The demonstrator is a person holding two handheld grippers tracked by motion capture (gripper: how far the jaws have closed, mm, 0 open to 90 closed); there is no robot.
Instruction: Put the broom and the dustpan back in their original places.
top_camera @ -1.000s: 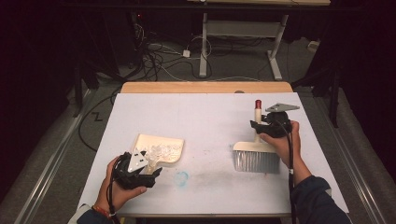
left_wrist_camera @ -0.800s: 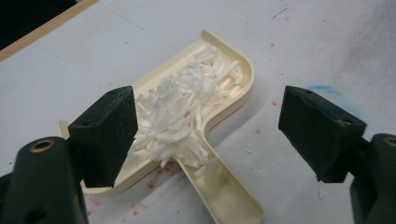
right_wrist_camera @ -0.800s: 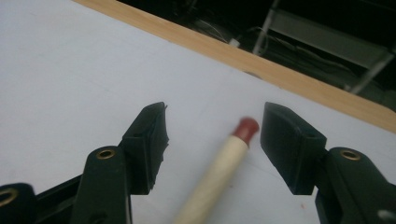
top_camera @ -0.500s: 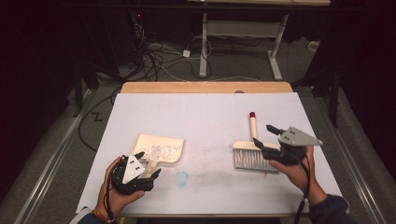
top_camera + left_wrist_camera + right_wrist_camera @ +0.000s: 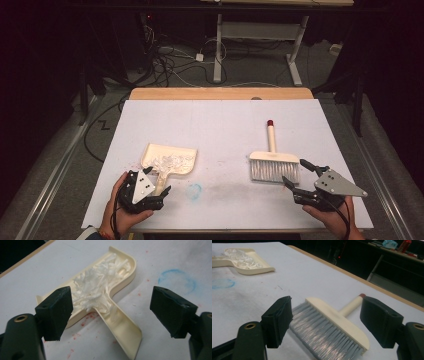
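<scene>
White tabletop fills the middle of the high view, with a wooden strip along its far edge and dark floor with cables beyond.

At the near right corner the right gripper has just been opening; its jaws stand spread, nothing pinched, beside the brush. The brush lies flat in the right half, its long axis running near to far: grey bristles toward the near edge, cream handle with a red tip toward the far edge. The right gripper view shows the bristles just ahead of the spread jaws, untouched, and a blue smear on the surface that the high view shows as a small ring.

Near the near left corner the left gripper also has its jaws spread. In the left gripper view the dustpan handle runs down between the pads without touching either. The dustpan lies in the left half, handle toward the near edge, pan toward the far edge. That view shows white shreds heaped in the pan and red specks on the surface around it.
</scene>
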